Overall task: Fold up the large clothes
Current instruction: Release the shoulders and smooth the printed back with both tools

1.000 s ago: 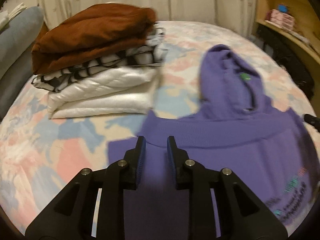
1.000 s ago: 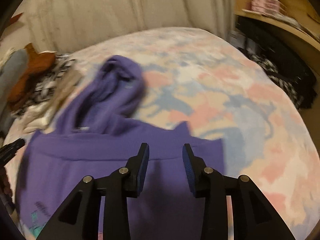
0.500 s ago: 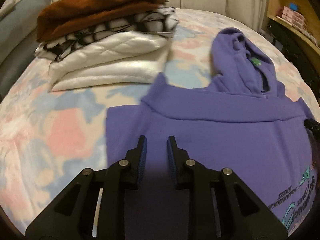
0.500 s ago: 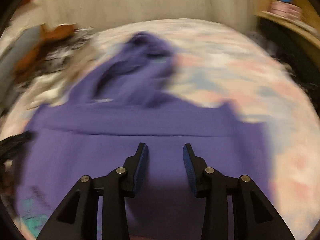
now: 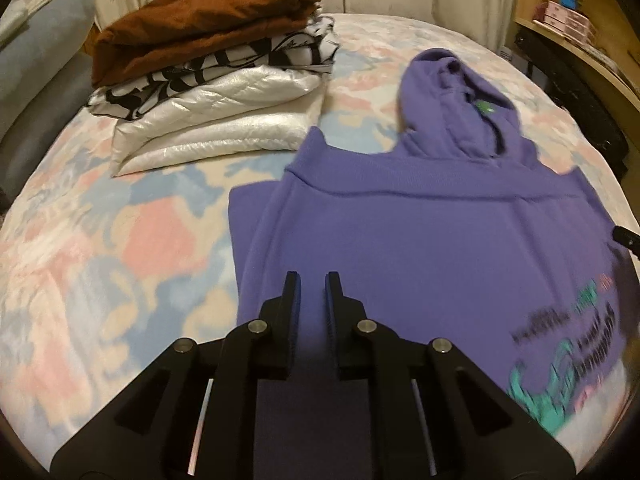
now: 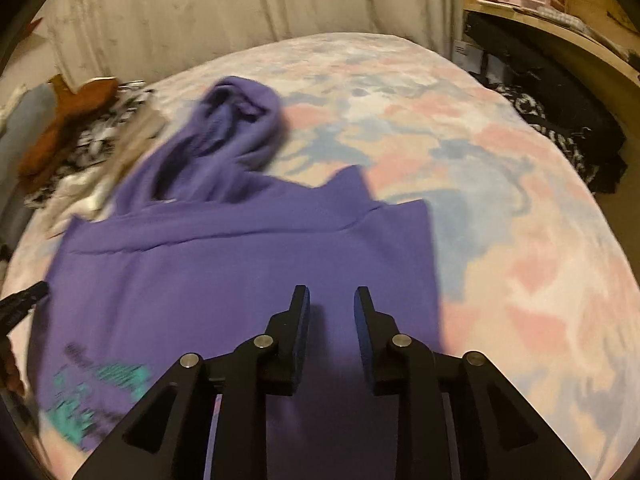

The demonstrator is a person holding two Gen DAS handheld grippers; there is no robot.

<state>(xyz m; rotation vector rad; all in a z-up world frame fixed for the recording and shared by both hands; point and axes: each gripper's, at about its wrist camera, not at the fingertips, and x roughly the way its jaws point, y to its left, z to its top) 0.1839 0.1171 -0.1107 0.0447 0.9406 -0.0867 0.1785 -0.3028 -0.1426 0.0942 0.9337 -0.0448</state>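
Observation:
A purple hoodie (image 5: 420,248) lies flat on the pastel patterned bed, hood pointing away, with a teal and dark print near its lower edge. It also shows in the right wrist view (image 6: 224,264). My left gripper (image 5: 312,292) hovers over the hoodie's left side, jaws slightly apart and empty. My right gripper (image 6: 331,308) hovers over the hoodie's right side, jaws apart and empty. The right gripper's tip shows at the left wrist view's right edge (image 5: 626,238). The left gripper's tip shows at the right wrist view's left edge (image 6: 22,304).
A stack of folded clothes (image 5: 212,68), brown on top, black-and-white, then white, sits at the bed's (image 5: 100,248) far left. A grey pillow (image 5: 36,64) lies left of it. A wooden shelf (image 6: 560,36) and dark clothes (image 6: 560,120) stand to the right.
Both grippers have drawn back toward the hoodie's lower edge, so more of the body and the print are in view. The hoodie lies still. The jaws stay apart.

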